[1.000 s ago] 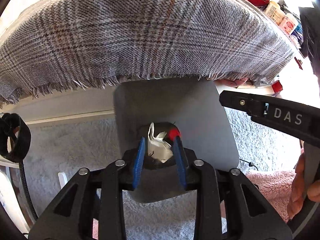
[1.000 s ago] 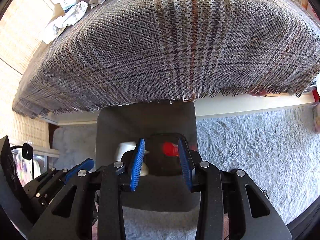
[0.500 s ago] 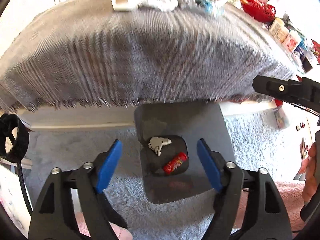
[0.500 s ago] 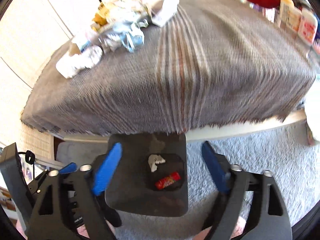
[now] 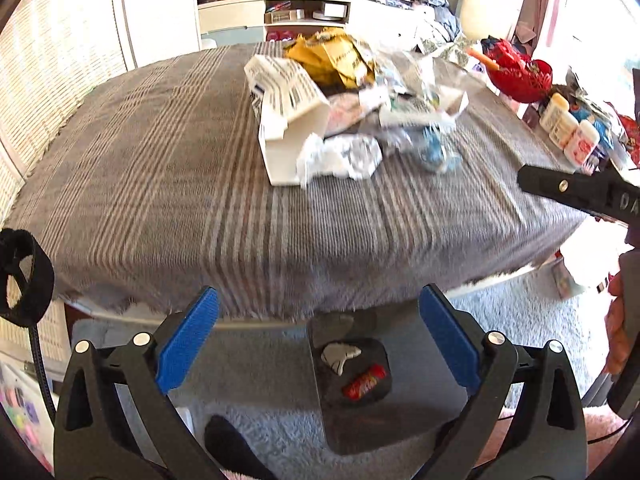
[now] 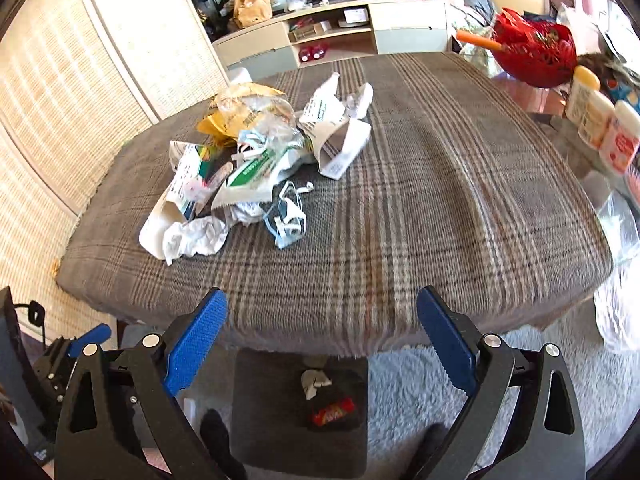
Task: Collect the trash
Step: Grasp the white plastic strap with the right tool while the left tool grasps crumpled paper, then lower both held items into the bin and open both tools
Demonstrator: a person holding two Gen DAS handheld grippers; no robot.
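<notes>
Inside dark bin [image 5: 362, 420]: red wrapper [image 5: 364, 381], crumpled.

A home living room: TV cabinet [image 6: 332, 36], shaggy rug [image 6: 420, 376], cloth-covered table [image 6: 400, 200].

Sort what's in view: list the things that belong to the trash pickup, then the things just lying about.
Job:
- litter pile on the plaid cloth
- bin on the floor, holding a white scrap and a red wrapper
- left gripper and right gripper, both open and empty

Lying about:
- red basket
- bottles
- rug
</notes>
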